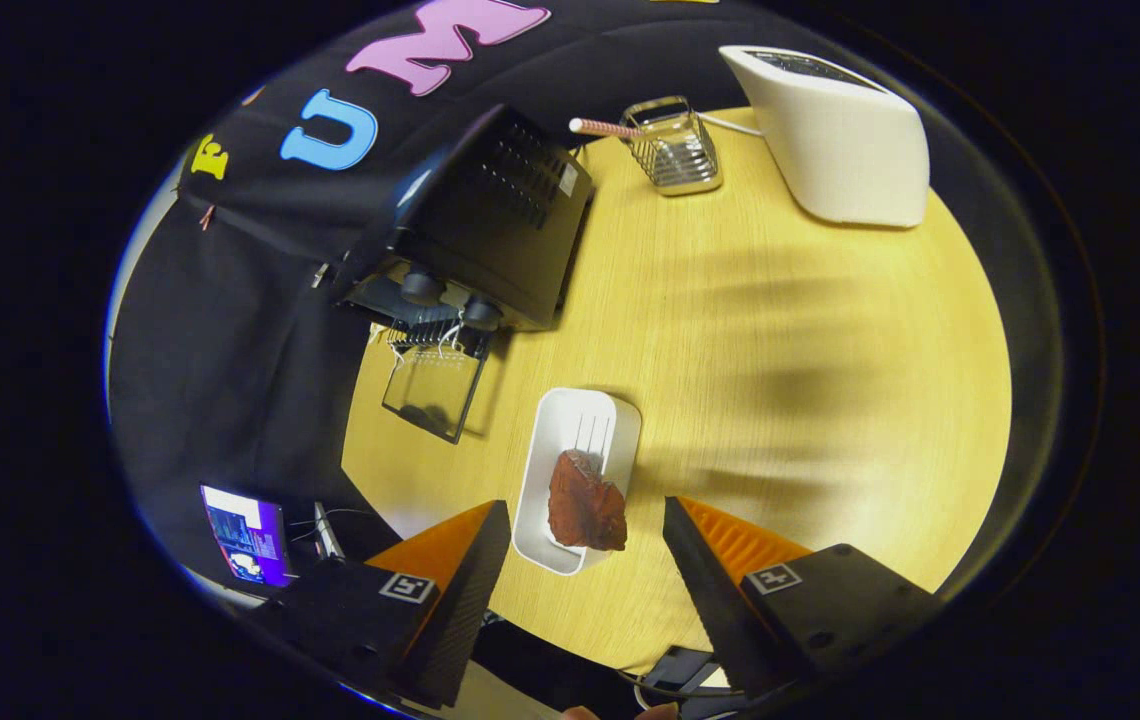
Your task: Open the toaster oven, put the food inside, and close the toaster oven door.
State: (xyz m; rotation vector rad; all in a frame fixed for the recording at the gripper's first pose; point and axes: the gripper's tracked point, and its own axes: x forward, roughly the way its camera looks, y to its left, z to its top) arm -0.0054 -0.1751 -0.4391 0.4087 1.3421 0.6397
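The tongs (585,525) stood wide open and held nothing, their tips flanking the near end of a long white dish (570,455) on the pale wood-grain surface (780,350). In the dish lay the food (585,500), a dark red, lumpy chunk, probably light, soft and a little slick; gripping across its thick middle looked safest. Beyond, the black toaster oven (490,215) had its glass door (433,388) hanging open.

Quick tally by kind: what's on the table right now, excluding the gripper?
Appliances: 2, black toaster oven with door open, white appliance
Dishes: 1, white tray
Food: 1, reddish-brown piece on the tray
Wire holders: 1, wire basket
Total: 5
Gripper open, food between the fingers.
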